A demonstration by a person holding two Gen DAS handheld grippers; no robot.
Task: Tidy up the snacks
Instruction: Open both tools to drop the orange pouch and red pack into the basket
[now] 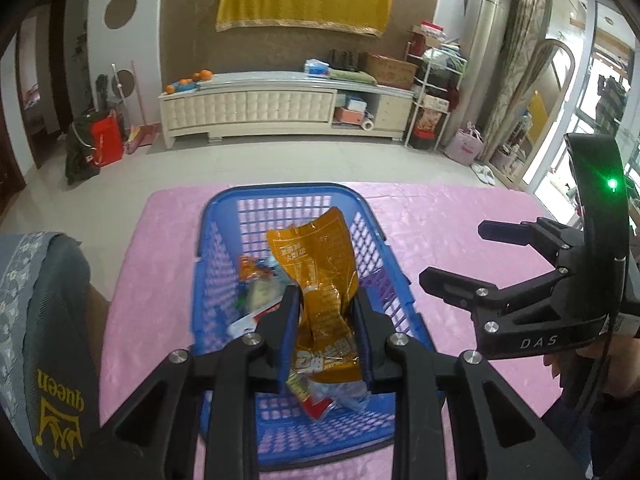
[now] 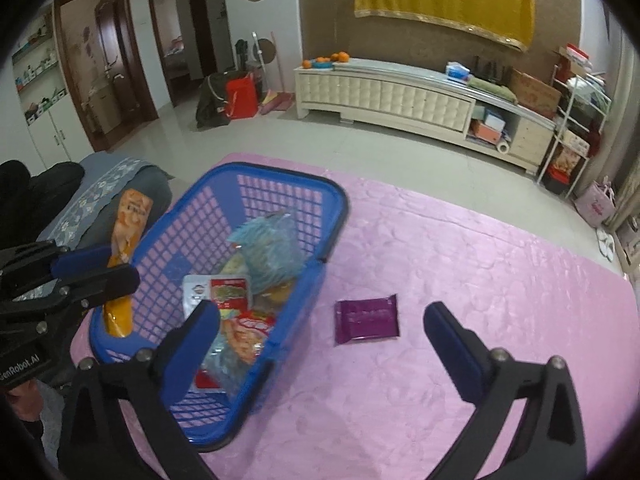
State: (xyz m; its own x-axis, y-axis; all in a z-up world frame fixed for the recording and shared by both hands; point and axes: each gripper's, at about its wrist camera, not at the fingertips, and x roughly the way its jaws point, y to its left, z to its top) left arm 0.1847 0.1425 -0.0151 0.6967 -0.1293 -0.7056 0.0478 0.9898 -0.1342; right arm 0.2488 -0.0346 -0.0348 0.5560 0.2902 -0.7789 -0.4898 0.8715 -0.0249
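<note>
A blue plastic basket point(image 1: 280, 190) stands on the pink tablecloth point(image 2: 480, 260) and holds several snack packets, among them a light blue bag point(image 2: 272, 248) and a red one point(image 2: 230, 290). My left gripper point(image 1: 326, 296) is shut on an orange snack packet point(image 1: 316, 256), which hangs upright over the basket's near left side. From the right wrist view the same gripper point(image 2: 120, 266) and orange packet point(image 2: 132, 216) sit at the basket's left rim. My right gripper point(image 2: 320, 312) stands wide open and empty. A purple packet point(image 2: 366, 318) lies flat on the cloth just beyond its fingertips, right of the basket point(image 2: 340, 200).
A grey cushioned seat point(image 1: 40, 320) with a lace cover stands close at the table's left edge. A hand shows behind the right gripper point(image 1: 454, 252). Across the tiled floor stands a long white cabinet point(image 1: 248, 108).
</note>
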